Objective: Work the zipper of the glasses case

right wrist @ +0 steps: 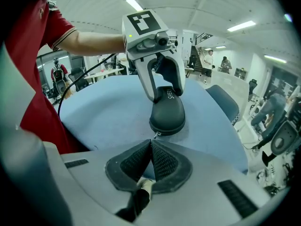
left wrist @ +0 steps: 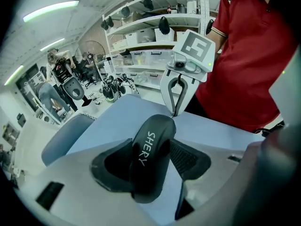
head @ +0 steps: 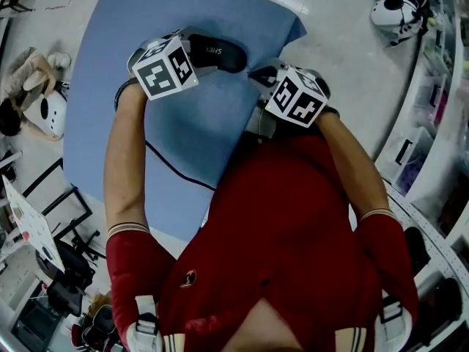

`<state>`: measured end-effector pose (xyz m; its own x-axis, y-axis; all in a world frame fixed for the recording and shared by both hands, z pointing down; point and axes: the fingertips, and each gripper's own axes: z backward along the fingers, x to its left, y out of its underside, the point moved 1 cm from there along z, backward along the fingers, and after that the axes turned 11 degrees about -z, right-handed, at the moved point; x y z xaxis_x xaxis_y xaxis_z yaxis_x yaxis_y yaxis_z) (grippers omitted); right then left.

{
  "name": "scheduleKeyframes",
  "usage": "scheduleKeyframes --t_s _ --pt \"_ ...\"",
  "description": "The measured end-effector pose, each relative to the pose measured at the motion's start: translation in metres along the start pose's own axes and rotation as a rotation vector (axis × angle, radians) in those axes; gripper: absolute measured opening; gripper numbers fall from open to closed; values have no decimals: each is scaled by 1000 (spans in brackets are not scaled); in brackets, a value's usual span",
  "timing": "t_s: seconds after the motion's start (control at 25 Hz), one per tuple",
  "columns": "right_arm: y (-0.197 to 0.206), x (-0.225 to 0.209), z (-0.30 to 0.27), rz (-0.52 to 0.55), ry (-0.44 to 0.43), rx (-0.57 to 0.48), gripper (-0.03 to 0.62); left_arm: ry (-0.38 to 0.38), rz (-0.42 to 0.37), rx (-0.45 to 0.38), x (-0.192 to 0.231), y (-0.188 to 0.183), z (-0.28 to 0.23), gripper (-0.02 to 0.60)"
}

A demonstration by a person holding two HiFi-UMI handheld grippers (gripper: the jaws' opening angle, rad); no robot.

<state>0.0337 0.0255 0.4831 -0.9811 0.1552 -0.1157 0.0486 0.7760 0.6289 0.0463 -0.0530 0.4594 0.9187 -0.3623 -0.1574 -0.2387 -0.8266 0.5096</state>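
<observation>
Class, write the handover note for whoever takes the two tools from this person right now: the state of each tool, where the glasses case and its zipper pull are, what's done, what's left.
Left tool: shut on the glasses case, gripping it around its middle, down on the blue table.
Right tool: shut, tips right at the zipper pull on the end of the case that faces it. I cannot confirm whether it pinches the pull.
Done: case steadied, pull reached.
Left: check the pinch, then draw the pull along the zipper. How far it has already run does not show.
</observation>
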Motion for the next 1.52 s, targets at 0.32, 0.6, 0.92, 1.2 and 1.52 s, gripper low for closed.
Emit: scheduleKeyframes --t_s 0.32,0.6,0.92,1.2,1.52 --pt "-3 13 -11 -96 -2 -21 2 -6 12 -28 0 1 0 232" --pt "-12 23 -20 -173 4 -53 2 -32 47 -68 3 -2 3 233" --pt "-26 43 -30 -175 -41 -79 -3 -57 89 -123 4 -6 2 235" --pt "-37 61 -33 -60 -49 -59 -3 -94 102 -151 2 -7 4 236" --pt "-37 40 -19 -118 8 -150 -3 -204 109 -177 0 -7 8 235"
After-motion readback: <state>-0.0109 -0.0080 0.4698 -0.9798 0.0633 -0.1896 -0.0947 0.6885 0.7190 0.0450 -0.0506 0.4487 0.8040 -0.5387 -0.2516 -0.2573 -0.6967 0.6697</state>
